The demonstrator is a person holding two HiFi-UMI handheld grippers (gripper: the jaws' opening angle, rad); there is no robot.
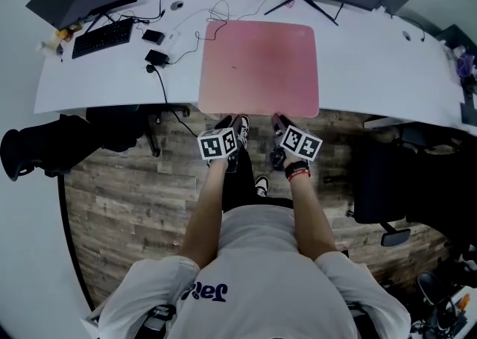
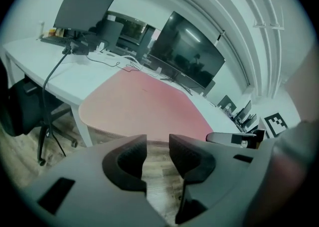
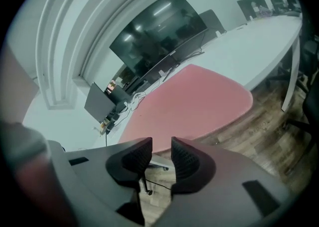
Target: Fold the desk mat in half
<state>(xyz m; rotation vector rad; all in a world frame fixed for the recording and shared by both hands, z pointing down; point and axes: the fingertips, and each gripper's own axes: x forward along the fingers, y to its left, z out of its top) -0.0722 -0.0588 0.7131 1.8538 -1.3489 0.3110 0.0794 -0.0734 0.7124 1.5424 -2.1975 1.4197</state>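
**Q:** What sat closest to the camera?

**A:** Seen from above, a person in a light T-shirt reached both forearms forward over a wood-plank floor (image 1: 127,203). Each hand carried a tool topped with a cube of black-and-white square markers. A black office chair (image 1: 45,147) stood on the floor at the left.

**Q:** How were the tools set?

**A:** The left tool (image 2: 157,143) had its jaws parted by a narrow gap. Nothing was between them, and only floor showed through the gap. The right tool (image 3: 161,146) was the same, with its jaws a little apart and empty.

**Q:** And where was the mat?

**A:** The pink desk mat (image 1: 259,68) lay flat and unfolded on the white counter (image 1: 373,62), square to the person. Its near edge sat at the counter's front edge. The two tools were side by side just short of that edge. The left one was toward the mat's left half and the right one toward its right half. Neither touched the mat.

**Q:** What lay farther off?

**A:** A black keyboard (image 1: 103,38) rested on the counter well to the left of the mat. A wide dark monitor (image 3: 154,26) stood behind the mat's far edge.
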